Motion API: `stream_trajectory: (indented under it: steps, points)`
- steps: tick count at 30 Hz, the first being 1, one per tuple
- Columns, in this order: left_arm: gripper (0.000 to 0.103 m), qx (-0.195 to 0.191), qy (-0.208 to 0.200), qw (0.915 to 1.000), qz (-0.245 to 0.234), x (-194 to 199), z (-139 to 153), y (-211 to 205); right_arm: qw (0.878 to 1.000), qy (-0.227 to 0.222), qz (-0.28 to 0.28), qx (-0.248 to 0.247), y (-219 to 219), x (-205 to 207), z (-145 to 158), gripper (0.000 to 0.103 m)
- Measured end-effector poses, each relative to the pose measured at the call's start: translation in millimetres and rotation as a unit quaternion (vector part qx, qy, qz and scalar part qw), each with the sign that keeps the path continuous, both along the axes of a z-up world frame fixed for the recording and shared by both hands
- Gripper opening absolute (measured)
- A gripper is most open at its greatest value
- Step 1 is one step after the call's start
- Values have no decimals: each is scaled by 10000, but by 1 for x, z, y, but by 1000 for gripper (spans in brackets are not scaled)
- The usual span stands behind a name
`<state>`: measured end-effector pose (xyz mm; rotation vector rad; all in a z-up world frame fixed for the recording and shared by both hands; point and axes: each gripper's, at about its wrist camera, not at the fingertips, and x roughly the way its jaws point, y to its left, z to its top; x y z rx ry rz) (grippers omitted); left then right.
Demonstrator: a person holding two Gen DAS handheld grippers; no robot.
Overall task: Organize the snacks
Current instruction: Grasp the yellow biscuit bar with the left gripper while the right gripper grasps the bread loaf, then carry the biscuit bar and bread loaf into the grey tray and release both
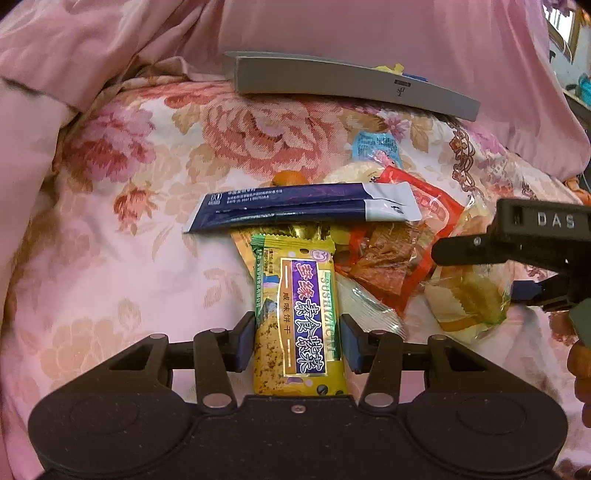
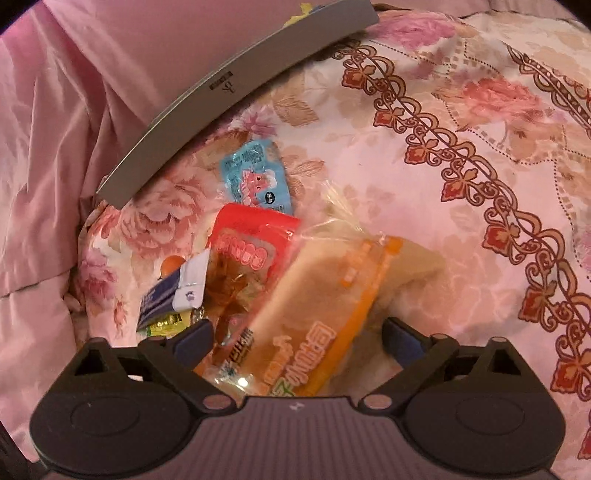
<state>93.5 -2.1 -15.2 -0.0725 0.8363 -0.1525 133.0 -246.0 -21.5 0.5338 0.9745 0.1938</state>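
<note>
Right now your left claw (image 1: 298,341) is closed on the yellow cracker packet (image 1: 299,317), its blue pads pressed against both long sides of the wrapper. That packet lies on the floral bedspread (image 1: 155,266) at the near left edge of the snack heap, with its far end tucked under the dark blue sachet (image 1: 295,210), which lies crosswise. Just right of it sits the red snack pack (image 1: 402,254), and beyond that, farther off, the light blue packet (image 1: 376,147). Your right claw (image 2: 297,341) is spread wide, its fingers standing on either side of the clear bread bag (image 2: 332,295) without pinching it; the picture is blurred there, so you cannot tell whether either pad touches the plastic. At the far side of the bed the grey tray (image 1: 351,83) rests against the pink quilt (image 1: 369,26), with something yellow showing above its rim.
</note>
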Motion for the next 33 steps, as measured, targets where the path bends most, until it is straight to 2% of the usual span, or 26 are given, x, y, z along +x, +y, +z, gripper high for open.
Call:
stream_trajectory:
  steps: [2,4,7,10,14,18,22,26,30,33]
  points:
    - [49,-44,23,10000,1,-3,0,0,9999,-25,91,-82,0,-3,1,92]
    - [49,-46,30,10000,-25,-6,0,-2,9998,-11,176,-46,-2,-5,3,77]
    - [49,-88,49,9999,-56,-12,1,-4,9996,47,278,22,-5,-7,3,69]
    - [49,-139,82,9999,-52,-16,2,-4,9990,4,446,-35,-6,-12,7,65]
    - [49,-142,96,9998,-89,-19,3,-4,9946,-159,947,-399,-5,-20,16,63]
    - [51,-93,128,9998,-85,-15,0,-6,9844,-404,1428,-943,4,-23,23,62]
    - [55,-154,236,9993,-257,-9,-2,-6,9871,-359,1330,-818,10,-14,14,68]
    - [53,-201,254,9992,-244,-8,-2,-4,9950,-48,939,-340,6,-6,1,69]
    - [51,-234,287,9991,-218,-9,0,-4,9961,-68,826,-306,2,-8,2,59]
    - [51,-451,365,9982,-164,-11,2,-1,9965,-117,789,-259,0,-13,2,58]
